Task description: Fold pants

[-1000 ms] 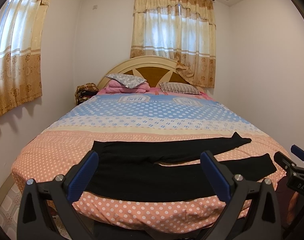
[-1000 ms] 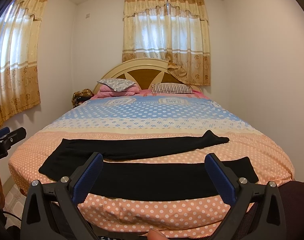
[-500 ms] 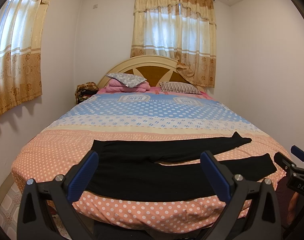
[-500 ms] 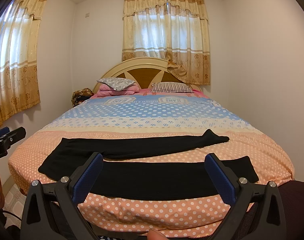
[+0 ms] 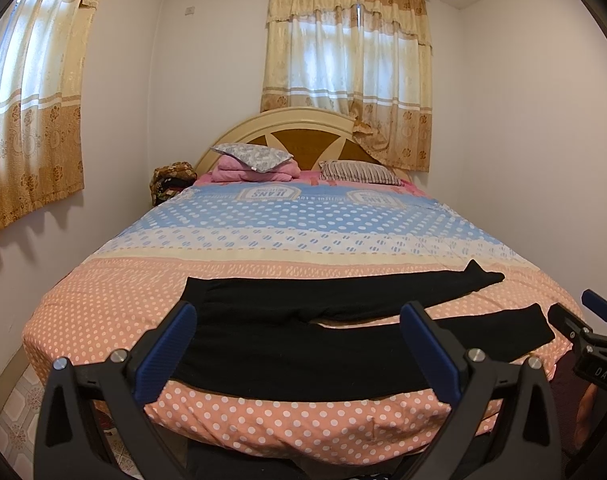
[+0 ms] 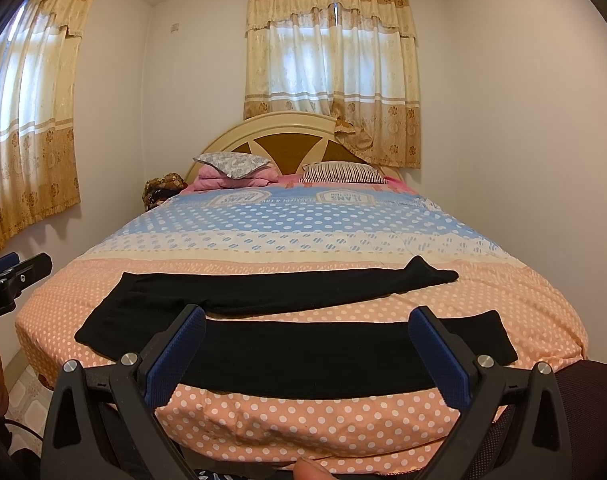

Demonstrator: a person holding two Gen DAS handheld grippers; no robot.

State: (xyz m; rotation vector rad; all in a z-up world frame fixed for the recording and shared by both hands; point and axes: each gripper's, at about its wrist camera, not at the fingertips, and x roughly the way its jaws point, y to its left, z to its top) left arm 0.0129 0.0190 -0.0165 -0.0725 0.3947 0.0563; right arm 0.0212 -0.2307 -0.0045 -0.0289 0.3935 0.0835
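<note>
Your left gripper (image 5: 295,350) and right gripper (image 6: 307,354) both stand spread wide and empty at the bottom of frame. Just beyond, mid-frame, the pants (image 6: 303,348) lie flat across the bed (image 6: 303,432), long axis left to right: waist nearer your left, cuffs nearer your right. Far up, the cover reads "JEANS" upside down.
</note>
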